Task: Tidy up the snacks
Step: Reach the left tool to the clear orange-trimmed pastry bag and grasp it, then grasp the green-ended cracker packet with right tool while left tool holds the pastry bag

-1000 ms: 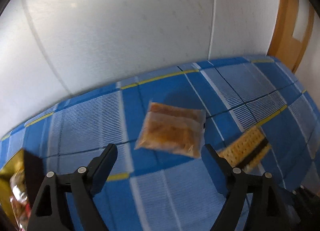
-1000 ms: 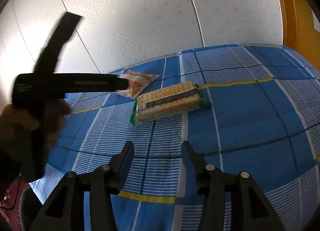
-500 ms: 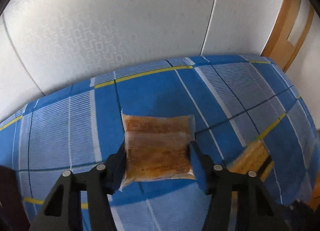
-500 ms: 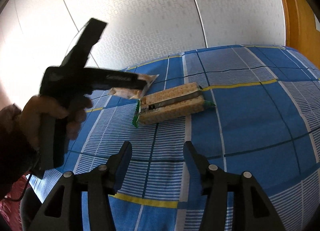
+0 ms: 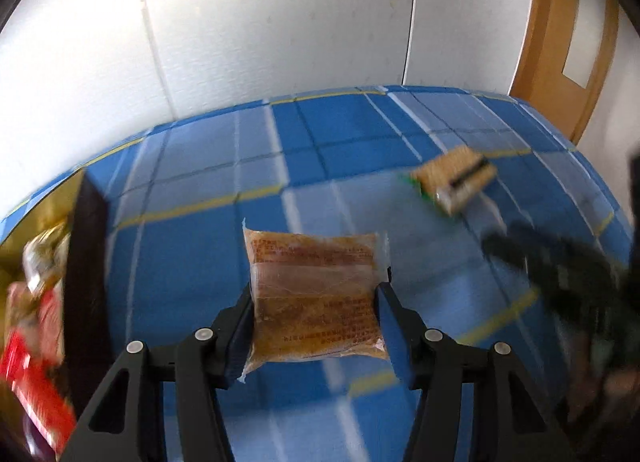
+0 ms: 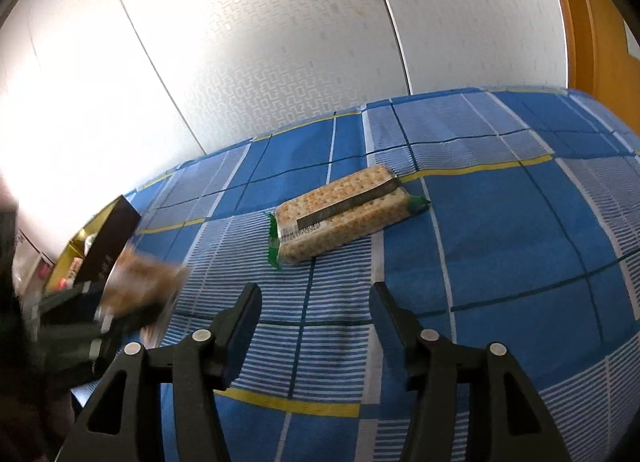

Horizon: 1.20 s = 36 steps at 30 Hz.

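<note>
My left gripper (image 5: 316,298) is shut on a clear packet of orange-brown snack (image 5: 316,294) and holds it above the blue checked cloth (image 5: 180,262). The packet shows blurred in the right wrist view (image 6: 140,282). A cracker pack with green ends (image 6: 340,214) lies on the cloth ahead of my right gripper (image 6: 314,302), which is open and empty. The cracker pack also shows at the right in the left wrist view (image 5: 456,178). A dark box with a gold inside (image 5: 86,262) stands at the left and holds several snack packets (image 5: 32,322).
A white patterned wall (image 6: 280,42) runs behind the cloth. A wooden door (image 5: 568,42) stands at the far right. The box also shows at the left edge of the right wrist view (image 6: 104,246). The right gripper shows blurred at the right in the left wrist view (image 5: 560,262).
My left gripper closed on the orange packet, lifted it off the cloth and swung it left toward the box. The right gripper has barely moved.
</note>
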{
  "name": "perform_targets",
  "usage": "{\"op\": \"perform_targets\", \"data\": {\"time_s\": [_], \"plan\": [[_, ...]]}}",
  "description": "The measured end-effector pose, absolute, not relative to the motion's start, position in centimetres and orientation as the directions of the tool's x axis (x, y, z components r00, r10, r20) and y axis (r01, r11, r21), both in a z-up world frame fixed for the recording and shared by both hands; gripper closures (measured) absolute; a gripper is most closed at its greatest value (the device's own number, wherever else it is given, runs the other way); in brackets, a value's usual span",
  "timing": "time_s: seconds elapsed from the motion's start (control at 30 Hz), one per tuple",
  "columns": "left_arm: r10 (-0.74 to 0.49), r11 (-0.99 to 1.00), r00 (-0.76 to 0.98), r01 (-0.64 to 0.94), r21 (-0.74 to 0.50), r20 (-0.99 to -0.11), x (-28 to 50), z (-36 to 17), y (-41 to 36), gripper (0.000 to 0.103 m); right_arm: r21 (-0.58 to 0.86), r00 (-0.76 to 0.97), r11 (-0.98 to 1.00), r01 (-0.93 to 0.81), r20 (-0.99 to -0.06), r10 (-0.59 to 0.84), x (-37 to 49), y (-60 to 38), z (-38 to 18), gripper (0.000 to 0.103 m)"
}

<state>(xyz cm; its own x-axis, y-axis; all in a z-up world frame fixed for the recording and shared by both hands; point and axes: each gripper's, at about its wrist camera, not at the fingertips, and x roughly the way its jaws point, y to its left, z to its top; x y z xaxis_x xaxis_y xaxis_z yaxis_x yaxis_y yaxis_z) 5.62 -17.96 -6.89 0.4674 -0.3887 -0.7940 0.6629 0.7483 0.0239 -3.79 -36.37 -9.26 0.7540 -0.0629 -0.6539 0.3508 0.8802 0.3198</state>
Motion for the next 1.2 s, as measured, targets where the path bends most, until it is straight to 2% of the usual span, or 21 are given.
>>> {"op": "perform_targets", "data": {"time_s": [0.13,0.37,0.47,0.6,0.73,0.83,0.9,0.93,1.07,1.2], "plan": [[-0.38,0.759,0.475,0.651,0.026,-0.794,3.5,-7.5,-14.9,0.046,0.467,0.747,0.806,0.364,-0.663,0.048,-2.6,-38.7,-9.0,0.043],[-0.384,0.772,0.484,0.635,0.013,-0.786,1.8,-8.2,-12.7,0.045,0.463,0.707,0.768,0.443,-0.707,0.019,1.5,-40.9,-8.3,0.04],[-0.394,0.776,0.484,0.631,0.0,-0.781,1.6,-8.4,-12.3,0.045,0.395,0.669,0.802,0.447,-0.743,-0.007,4.5,-40.4,-8.1,0.039],[-0.413,0.781,0.48,0.624,-0.03,-0.774,1.5,-8.6,-11.7,0.045,0.238,0.601,0.875,0.421,-0.796,-0.072,8.4,-38.4,-7.7,0.038],[-0.423,0.783,0.476,0.62,-0.047,-0.771,1.5,-8.6,-11.2,0.045,0.083,0.547,0.916,0.393,-0.822,-0.161,11.0,-36.2,-7.9,0.037],[-0.43,0.784,0.471,0.618,-0.06,-0.77,1.7,-8.8,-11.0,0.045,0.023,0.53,0.926,0.377,-0.825,-0.195,12.3,-35.4,-8.0,0.037],[-0.433,0.785,0.47,0.615,-0.067,-0.769,1.8,-8.8,-10.9,0.045,-0.045,0.512,0.937,0.345,-0.828,-0.228,12.7,-34.6,-8.2,0.044],[-0.435,0.785,0.47,0.615,-0.069,-0.768,1.7,-8.8,-10.8,0.045,-0.048,0.527,0.948,0.314,-0.822,-0.216,12.6,-34.2,-8.0,0.056],[-0.447,0.785,0.467,0.614,-0.084,-0.763,1.7,-8.9,-10.4,0.044,-0.135,0.54,0.965,0.223,-0.807,-0.238,10.6,-31.7,-8.0,0.056],[-0.444,0.785,0.475,0.615,-0.075,-0.76,1.6,-8.9,-10.4,0.044,-0.09,0.59,0.99,0.106,-0.796,-0.136,6.2,-30.3,-8.4,0.055]]}}
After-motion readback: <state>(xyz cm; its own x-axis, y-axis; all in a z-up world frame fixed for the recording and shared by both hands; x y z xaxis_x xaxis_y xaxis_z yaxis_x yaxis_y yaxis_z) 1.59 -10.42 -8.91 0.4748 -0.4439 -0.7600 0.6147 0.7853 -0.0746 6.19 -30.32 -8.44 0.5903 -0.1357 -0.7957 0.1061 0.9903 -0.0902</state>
